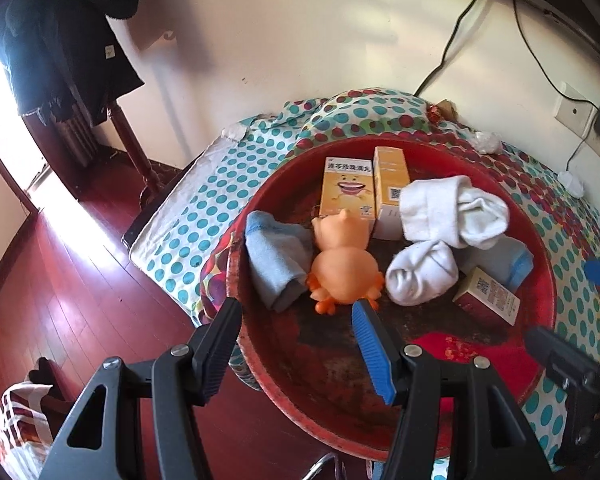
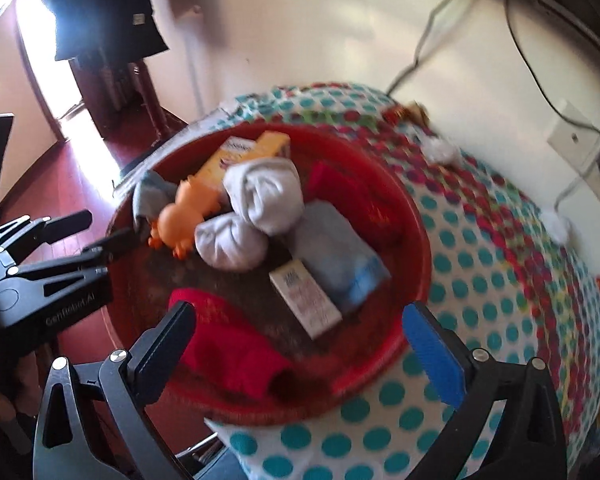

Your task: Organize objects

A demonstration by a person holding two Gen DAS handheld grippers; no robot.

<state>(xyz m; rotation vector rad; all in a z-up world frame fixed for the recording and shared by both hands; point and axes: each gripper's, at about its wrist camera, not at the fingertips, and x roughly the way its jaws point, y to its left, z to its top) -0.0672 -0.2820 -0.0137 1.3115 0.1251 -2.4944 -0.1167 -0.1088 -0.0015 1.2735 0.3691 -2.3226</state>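
Note:
A red basin (image 1: 244, 240) (image 2: 420, 248) holds an orange rubber duck (image 1: 346, 268) (image 2: 184, 216), rolled white socks (image 1: 452, 208) (image 2: 268, 192), light blue socks (image 1: 276, 264) (image 2: 340, 256), two yellow boxes (image 1: 346, 188), a small white-and-red box (image 1: 488, 294) (image 2: 304, 296) and a red sock (image 2: 228, 352). My left gripper (image 1: 296, 320) hangs open just behind the duck, nothing between its fingers. My right gripper (image 2: 300, 312) stands wide open over the basin's near side, above the red sock and the small box, touching neither.
The basin rests on a polka-dot cloth (image 1: 188, 216) against a cream wall with a socket and charger (image 1: 580, 116). Dark red wooden floor (image 1: 80, 280) lies to the left, with a stand of dark clothes (image 1: 68, 40) and a patterned bag (image 1: 20, 420).

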